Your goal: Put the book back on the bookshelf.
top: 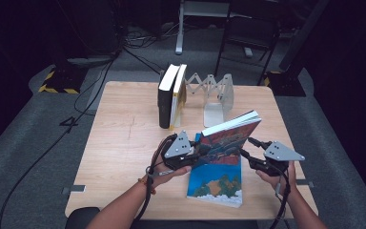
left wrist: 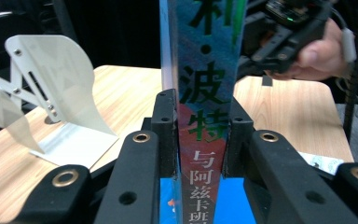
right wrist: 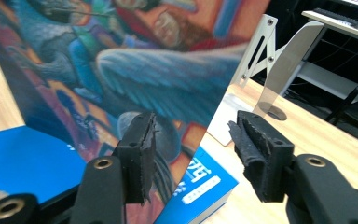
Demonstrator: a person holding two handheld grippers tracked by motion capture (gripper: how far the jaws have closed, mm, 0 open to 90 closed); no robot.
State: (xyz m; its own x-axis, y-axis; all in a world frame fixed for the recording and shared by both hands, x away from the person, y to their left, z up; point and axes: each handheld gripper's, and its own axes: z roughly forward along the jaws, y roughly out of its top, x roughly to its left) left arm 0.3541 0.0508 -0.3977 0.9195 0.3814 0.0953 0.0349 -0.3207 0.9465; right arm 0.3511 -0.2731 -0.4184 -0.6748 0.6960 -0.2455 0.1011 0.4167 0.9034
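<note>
The left tool [top: 194, 151] is clamped on the spine of an upright book [top: 228, 138] with a painted cover; in the left gripper view both pads press flat against the spine [left wrist: 200, 116], one on each side. The book stands tilted on top of a blue book [top: 217, 183] that lies flat on the tabletop [top: 119, 143], near the front edge.

The right tool [top: 247, 146] sits at the book's far edge with its jaws parted. In the right gripper view the painted cover [right wrist: 121, 70] edge lies in the gap, the pads [right wrist: 256, 144] clear of it.

Behind, two books [top: 171, 95] stand against a white folding bookend [top: 217, 95].
</note>
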